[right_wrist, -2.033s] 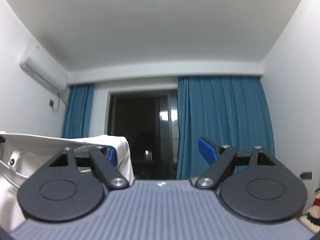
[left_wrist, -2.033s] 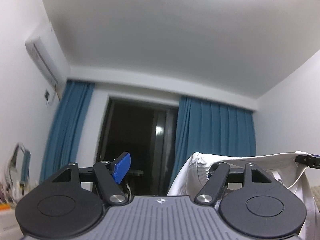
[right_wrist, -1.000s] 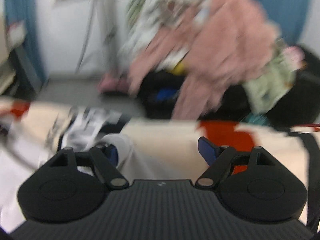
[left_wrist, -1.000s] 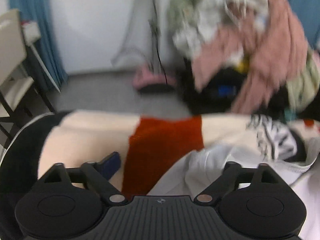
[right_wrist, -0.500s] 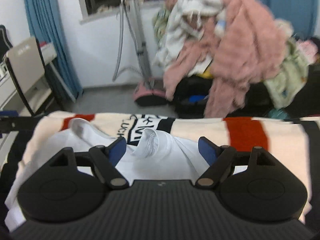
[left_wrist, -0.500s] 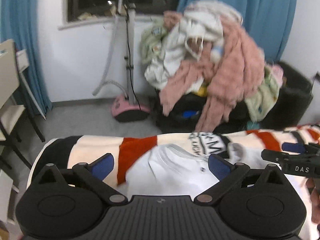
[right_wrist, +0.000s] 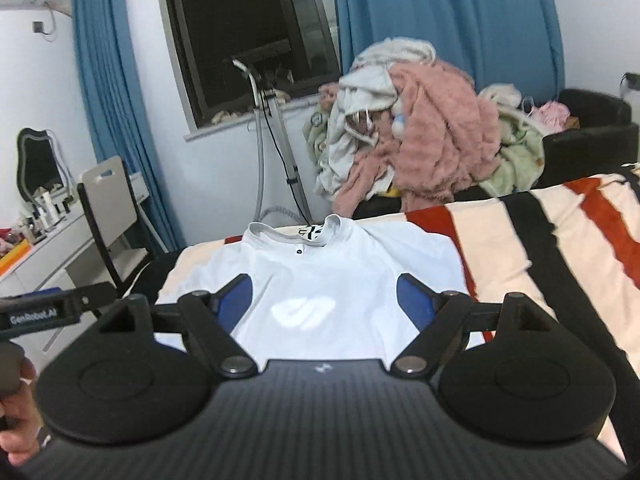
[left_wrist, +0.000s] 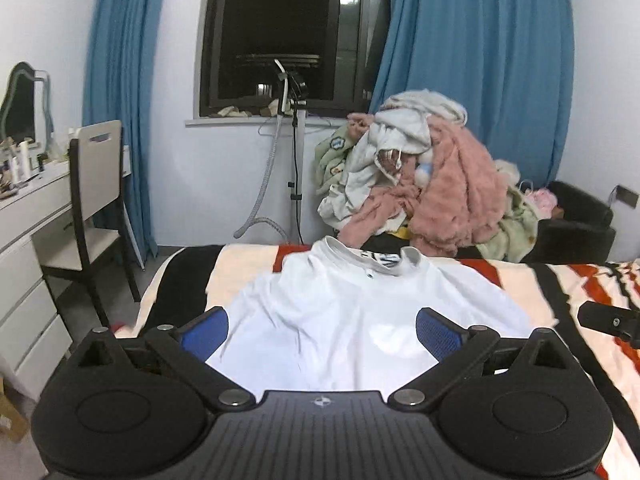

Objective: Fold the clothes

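A white collared shirt (left_wrist: 344,312) (right_wrist: 320,272) lies spread flat on the striped blanket (left_wrist: 592,292) (right_wrist: 560,240), collar toward the far edge of the bed. My left gripper (left_wrist: 320,332) hovers open above the shirt's near part, nothing between its blue pads. My right gripper (right_wrist: 324,300) is open too, over the shirt's middle, holding nothing. In the left wrist view the right gripper's finger tip (left_wrist: 608,322) shows at the right edge. The right wrist view has the left gripper's finger (right_wrist: 52,308) at its left edge, held by a hand (right_wrist: 18,432).
A heap of pink, white and green clothes (left_wrist: 424,184) (right_wrist: 420,128) is piled on a dark armchair (left_wrist: 576,220) beyond the bed. A garment steamer stand (left_wrist: 294,152) is by the window. A chair (left_wrist: 92,196) and white desk (left_wrist: 28,216) are at the left.
Both grippers let go of the shirt, which dropped from hanging in the air to lying flat on the blanket. Both views then pulled back and rose, showing the window and curtains.
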Action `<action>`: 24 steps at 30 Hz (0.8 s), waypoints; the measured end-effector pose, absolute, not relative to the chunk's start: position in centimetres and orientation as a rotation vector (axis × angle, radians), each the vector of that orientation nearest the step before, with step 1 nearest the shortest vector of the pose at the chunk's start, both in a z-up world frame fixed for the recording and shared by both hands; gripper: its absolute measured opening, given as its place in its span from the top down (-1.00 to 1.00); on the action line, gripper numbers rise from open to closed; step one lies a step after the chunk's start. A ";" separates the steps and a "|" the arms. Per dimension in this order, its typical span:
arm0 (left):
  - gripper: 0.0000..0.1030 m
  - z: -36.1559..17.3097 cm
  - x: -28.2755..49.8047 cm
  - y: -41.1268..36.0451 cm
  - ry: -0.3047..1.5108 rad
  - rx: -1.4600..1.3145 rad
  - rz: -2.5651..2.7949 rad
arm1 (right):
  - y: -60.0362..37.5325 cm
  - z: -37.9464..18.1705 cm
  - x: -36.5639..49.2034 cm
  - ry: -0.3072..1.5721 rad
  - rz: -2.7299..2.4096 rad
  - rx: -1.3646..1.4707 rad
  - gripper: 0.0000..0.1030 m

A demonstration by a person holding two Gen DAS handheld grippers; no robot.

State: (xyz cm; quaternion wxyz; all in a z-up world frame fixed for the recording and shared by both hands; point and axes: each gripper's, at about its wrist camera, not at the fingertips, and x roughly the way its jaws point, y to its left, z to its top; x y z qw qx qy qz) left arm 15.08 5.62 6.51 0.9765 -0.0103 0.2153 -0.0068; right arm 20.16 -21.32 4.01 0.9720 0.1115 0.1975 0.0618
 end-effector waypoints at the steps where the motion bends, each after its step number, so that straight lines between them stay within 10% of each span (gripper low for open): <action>1: -0.96 6.2 13.1 5.2 0.409 0.002 -0.011 | -21.5 3.7 18.7 0.380 0.124 0.228 -0.56; 24: -0.96 -4.8 7.8 5.8 0.443 -0.106 -0.018 | -20.1 -2.9 13.7 0.287 0.160 0.161 -0.57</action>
